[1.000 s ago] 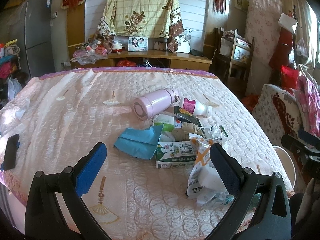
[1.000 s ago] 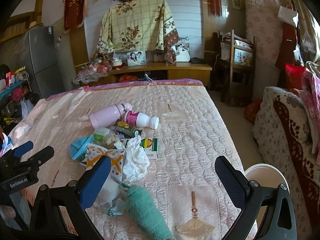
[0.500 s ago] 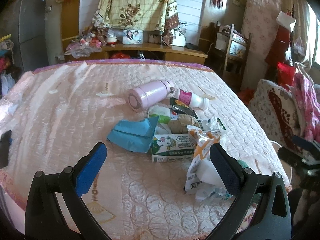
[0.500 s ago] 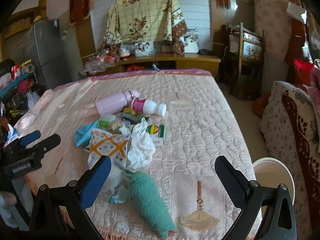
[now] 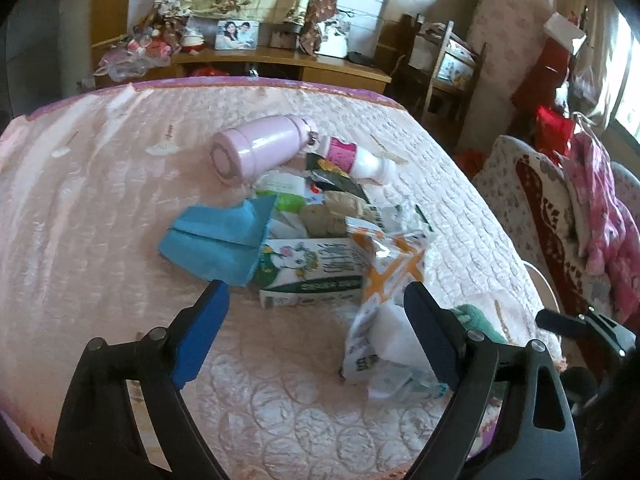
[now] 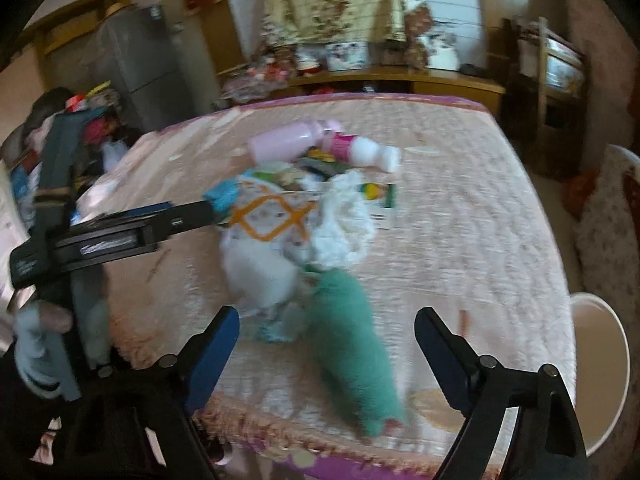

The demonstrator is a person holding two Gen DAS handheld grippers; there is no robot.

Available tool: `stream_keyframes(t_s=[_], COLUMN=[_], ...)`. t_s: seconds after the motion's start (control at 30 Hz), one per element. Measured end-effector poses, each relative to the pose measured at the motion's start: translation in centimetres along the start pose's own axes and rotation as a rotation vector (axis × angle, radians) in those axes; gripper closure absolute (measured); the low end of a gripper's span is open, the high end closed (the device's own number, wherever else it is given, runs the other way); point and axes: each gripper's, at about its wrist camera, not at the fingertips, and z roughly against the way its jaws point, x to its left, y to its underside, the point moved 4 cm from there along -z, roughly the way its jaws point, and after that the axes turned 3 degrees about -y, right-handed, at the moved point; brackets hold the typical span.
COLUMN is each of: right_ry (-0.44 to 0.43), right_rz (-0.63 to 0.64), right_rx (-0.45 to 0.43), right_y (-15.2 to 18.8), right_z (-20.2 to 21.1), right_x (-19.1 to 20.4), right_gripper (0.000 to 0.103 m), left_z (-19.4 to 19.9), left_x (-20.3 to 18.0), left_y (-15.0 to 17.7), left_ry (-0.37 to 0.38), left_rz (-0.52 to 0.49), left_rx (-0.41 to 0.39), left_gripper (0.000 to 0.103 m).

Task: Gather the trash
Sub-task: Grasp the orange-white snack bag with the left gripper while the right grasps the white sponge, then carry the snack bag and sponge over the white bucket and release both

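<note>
The bed, under its pink quilted cover, fills more of both wrist views than it did a second ago: the far wall and shelf have slid up and the litter heap has grown large, so both grippers have dropped toward it and tipped downward. The right wrist view is smeared with motion blur.

The trash lies in one heap near the bed's near right corner. Farthest off are a pink flask and a white bottle with a pink label, lying touching end to end. Nearer come a blue paper sheet, a green-and-white carton, an orange-patterned snack bag and a crumpled white tissue. A green fuzzy cloth lies closest to the bed edge. A white bin stands on the floor just beside that corner.

The left gripper has its jaws apart and closing in from their widest; the carton's near end and the snack bag sit beyond the fingertips, and nothing is pinched. The right gripper is likewise apart and narrowing, with the green cloth lying between its fingers, though the pads do not press on it.

Nothing has been collected yet; judging by the aim, each hand is lining up its first pick, with the bin close by for the drop.
</note>
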Motion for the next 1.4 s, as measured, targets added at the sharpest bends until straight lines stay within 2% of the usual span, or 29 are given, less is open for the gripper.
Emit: stream_keyframes(t_s=[0.17,0.27,0.43,0.47,0.57,0.7,0.9,0.93,0.97,1.0,1.03,1.07,1.1,1.13,1.27,1.4], right_ry=[-0.088,-0.086,-0.05,-0.051,-0.082,-0.147,-0.126,-0.127,-0.12,-0.113,-0.107,-0.103,-0.1,-0.096,-0.083,-0.056], right_rz=[0.109,0.155,0.183,0.18,0.15,0.046,-0.055,-0.062,-0.067,-0.071,-0.076,-0.082,-0.087,-0.093,-0.121,-0.156], right_rx=[0.034,0.081,0.138,0.139,0.125,0.042,-0.037,-0.041,-0.045,-0.048,-0.049,-0.05,-0.05,-0.051,-0.062,-0.081], right_y=[-1.3,-1.9,-2.4,-2.5,-3.2,-4.2,-4.8,-4.6,-4.4,-4.2,-3.9,-3.6,-3.3,-3.1,-2.1,-1.8], right_z=[-2.9,-5.7,-9.0,-9.2,-8.6,-5.1,-0.9,-0.4,0.1,0.4,0.8,1.2,1.4,1.6,2.6,3.6], right_x=[3.6,4.5,3.8,3.5,2.8,0.9,-2.6,-2.8,-3.2,-3.5,-3.7,-3.9,-4.2,-4.6,-6.0,-7.9], right_gripper=[0.033,0.04,0.054,0.061,0.071,0.073,0.072,0.073,0.073,0.072,0.072,0.072,0.072,0.072,0.072,0.072], left_z=[0.2,0.3,0.2,0.2,0.0,-0.4,-3.8,-4.4,-5.1,-5.5,-6.1,-6.4,-6.6,-6.5,-3.3,-0.5], left_x=[2.0,3.2,4.2,4.2,3.9,2.1,-1.6,-2.0,-2.4,-2.7,-3.0,-3.1,-3.1,-3.2,-2.8,-2.8], left_y=[-0.4,-0.4,0.0,0.1,0.1,0.3,1.1,1.2,1.3,1.3,1.3,1.4,1.4,1.3,0.1,-2.2], left_ry=[-0.067,-0.086,-0.083,-0.078,-0.064,0.014,0.075,0.087,0.111,0.127,0.146,0.153,0.161,0.166,0.197,0.15], left_rz=[0.003,0.009,0.022,0.022,0.016,-0.021,-0.094,-0.092,-0.084,-0.078,-0.068,-0.059,-0.049,-0.041,-0.049,-0.087], left_rx=[-0.011,-0.012,0.001,0.004,0.008,0.026,0.11,0.123,0.14,0.153,0.175,0.188,0.199,0.201,0.092,0.035], left_gripper=[0.014,0.014,0.014,0.014,0.014,0.014,0.015,0.017,0.033,0.055,0.065,0.08,0.085,0.085,0.088,0.088])
